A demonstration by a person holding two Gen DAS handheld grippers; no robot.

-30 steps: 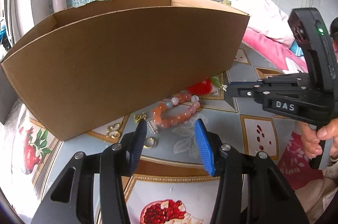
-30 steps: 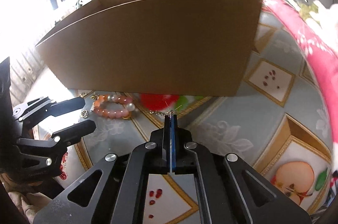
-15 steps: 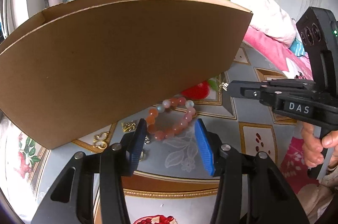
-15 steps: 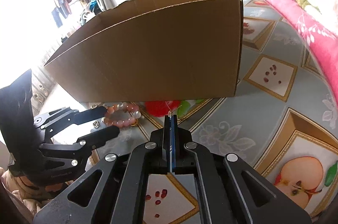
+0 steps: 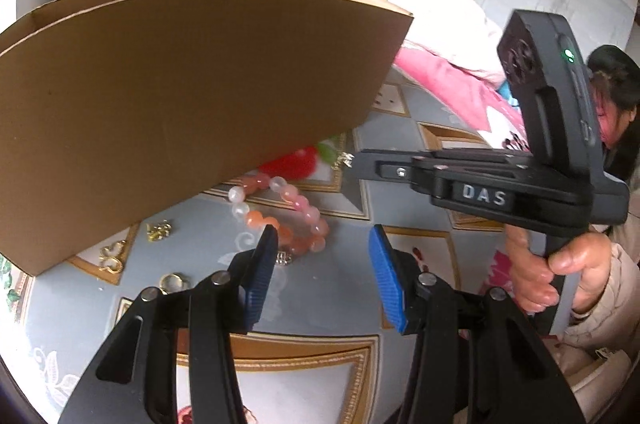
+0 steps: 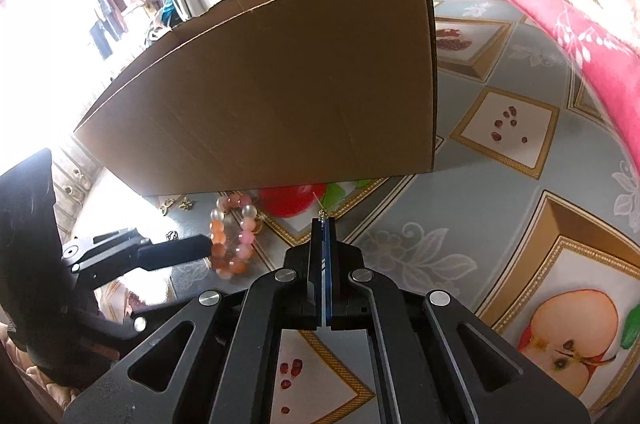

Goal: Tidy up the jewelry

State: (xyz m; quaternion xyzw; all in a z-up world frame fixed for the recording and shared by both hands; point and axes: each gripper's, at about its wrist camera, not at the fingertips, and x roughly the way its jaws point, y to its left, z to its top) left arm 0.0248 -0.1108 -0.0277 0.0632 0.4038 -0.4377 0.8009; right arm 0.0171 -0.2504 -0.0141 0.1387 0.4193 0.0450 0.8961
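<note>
Bead bracelet (image 5: 280, 212) just beyond parted left tongs (image 5: 322, 244)

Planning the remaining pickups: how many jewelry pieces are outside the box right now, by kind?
Beaded bracelet: 1
Gold ring: 1
Gold ornaments: 2
Small silvery charm: 1
Tiny piece pinched in the right tongs: 1
Total: 6
</note>
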